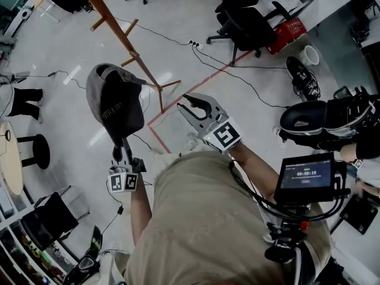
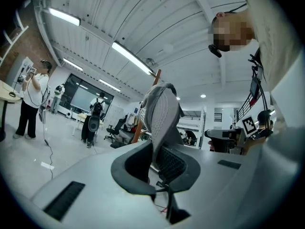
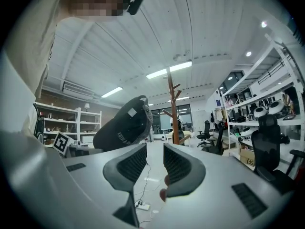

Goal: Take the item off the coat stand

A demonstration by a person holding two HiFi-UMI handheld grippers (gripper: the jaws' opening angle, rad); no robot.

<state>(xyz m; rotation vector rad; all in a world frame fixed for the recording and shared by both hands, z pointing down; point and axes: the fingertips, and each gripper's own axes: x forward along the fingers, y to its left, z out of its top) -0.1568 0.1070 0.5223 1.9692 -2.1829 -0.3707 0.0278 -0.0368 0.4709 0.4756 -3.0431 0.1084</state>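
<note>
A dark cap (image 1: 116, 103) hangs off the tips of my left gripper (image 1: 122, 148), which is shut on its edge, a short way this side of the wooden coat stand (image 1: 122, 34). In the left gripper view the cap's (image 2: 162, 111) fabric is pinched between the pads of the left gripper (image 2: 156, 151), with the stand (image 2: 155, 78) just behind it. My right gripper (image 1: 183, 103) is to the right of the cap, open and holding nothing. The right gripper view shows the right gripper's (image 3: 155, 163) jaws apart, the cap (image 3: 125, 125) at left and the stand (image 3: 170, 104) ahead.
Cables and a power strip (image 1: 194, 44) cross the floor by the stand's feet. A black office chair (image 1: 246, 22) and a red basket (image 1: 287, 33) stand at the back right. A round stool (image 1: 37, 149) is at left, and a person (image 2: 31, 101) stands farther off.
</note>
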